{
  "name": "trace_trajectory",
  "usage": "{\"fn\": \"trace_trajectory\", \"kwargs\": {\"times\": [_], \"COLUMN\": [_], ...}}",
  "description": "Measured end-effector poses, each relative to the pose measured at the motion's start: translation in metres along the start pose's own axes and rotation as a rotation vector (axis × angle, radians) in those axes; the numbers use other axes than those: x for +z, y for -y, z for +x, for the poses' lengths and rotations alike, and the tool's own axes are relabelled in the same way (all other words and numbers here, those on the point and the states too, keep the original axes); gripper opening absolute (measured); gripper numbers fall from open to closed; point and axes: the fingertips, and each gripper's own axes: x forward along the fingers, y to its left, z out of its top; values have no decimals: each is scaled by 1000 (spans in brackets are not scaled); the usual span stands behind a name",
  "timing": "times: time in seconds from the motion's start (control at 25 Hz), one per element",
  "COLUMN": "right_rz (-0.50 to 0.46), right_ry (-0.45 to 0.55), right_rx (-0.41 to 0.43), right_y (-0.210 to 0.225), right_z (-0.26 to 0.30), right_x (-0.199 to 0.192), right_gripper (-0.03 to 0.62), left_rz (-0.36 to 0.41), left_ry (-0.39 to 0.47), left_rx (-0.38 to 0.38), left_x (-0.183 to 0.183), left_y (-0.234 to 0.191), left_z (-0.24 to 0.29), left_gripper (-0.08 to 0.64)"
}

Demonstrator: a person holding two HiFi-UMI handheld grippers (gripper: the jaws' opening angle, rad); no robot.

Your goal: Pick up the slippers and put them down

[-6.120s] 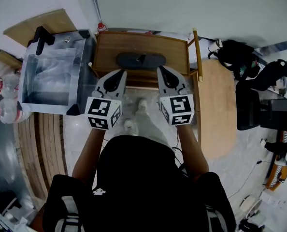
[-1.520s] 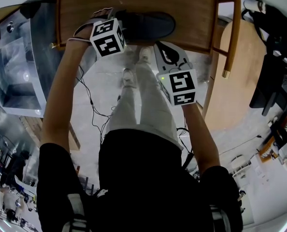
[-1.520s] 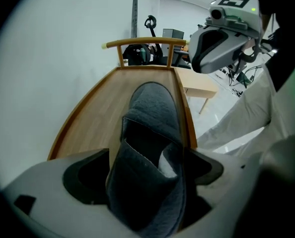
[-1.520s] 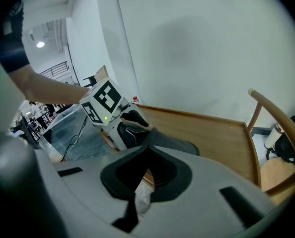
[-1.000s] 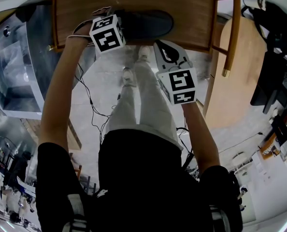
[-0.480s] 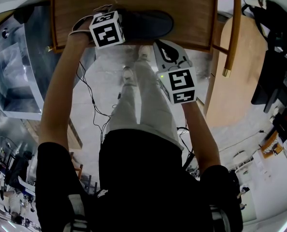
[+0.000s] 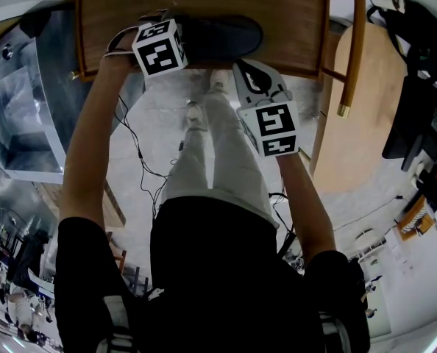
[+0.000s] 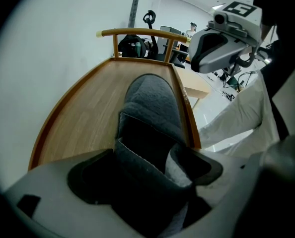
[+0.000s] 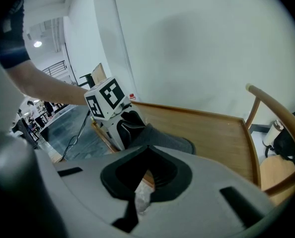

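A dark grey felt slipper [image 7: 222, 35] lies on the wooden table [image 7: 296, 20], near its front edge. My left gripper [image 7: 165, 26] is at the slipper's left end. In the left gripper view the slipper [image 8: 152, 100] stretches away from me and its heel sits squeezed between the jaws of my left gripper [image 8: 155, 158], which is shut on it. My right gripper [image 7: 246, 70] hovers in front of the table edge, apart from the slipper. Its jaws are shut on nothing [image 9: 146, 155]. From there I see the slipper [image 9: 160, 139] and the left gripper [image 9: 129, 127] beyond.
The table has a raised rim and a curved rail on posts [image 7: 351, 50] at its right end. A clear plastic bin [image 7: 20, 116] stands to the left, a round wooden top [image 7: 351, 145] and black bags [image 7: 424, 35] to the right. The person's legs [image 7: 211, 138] are below.
Six seconds ago both grippers hung side by side before the table. Since then the left gripper has reached the slipper's heel; over the last second it edged slightly up and left. The right barely moved.
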Motion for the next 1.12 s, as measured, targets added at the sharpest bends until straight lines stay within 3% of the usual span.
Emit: {"fn": "trace_trajectory", "kwargs": {"times": [0.56, 1.12], "right_rz": [-6, -51], "right_ry": [19, 44], "right_rx": [-12, -31], "right_y": [4, -7], "right_z": [-5, -24], "right_x": [5, 27], "right_gripper": [0, 0], "left_rz": [-61, -91], "left_ry": [39, 70], "left_rx": [11, 88], "left_x": [6, 6], "left_y": [-2, 7], "left_z": [-12, -49], "left_gripper": [430, 430]}}
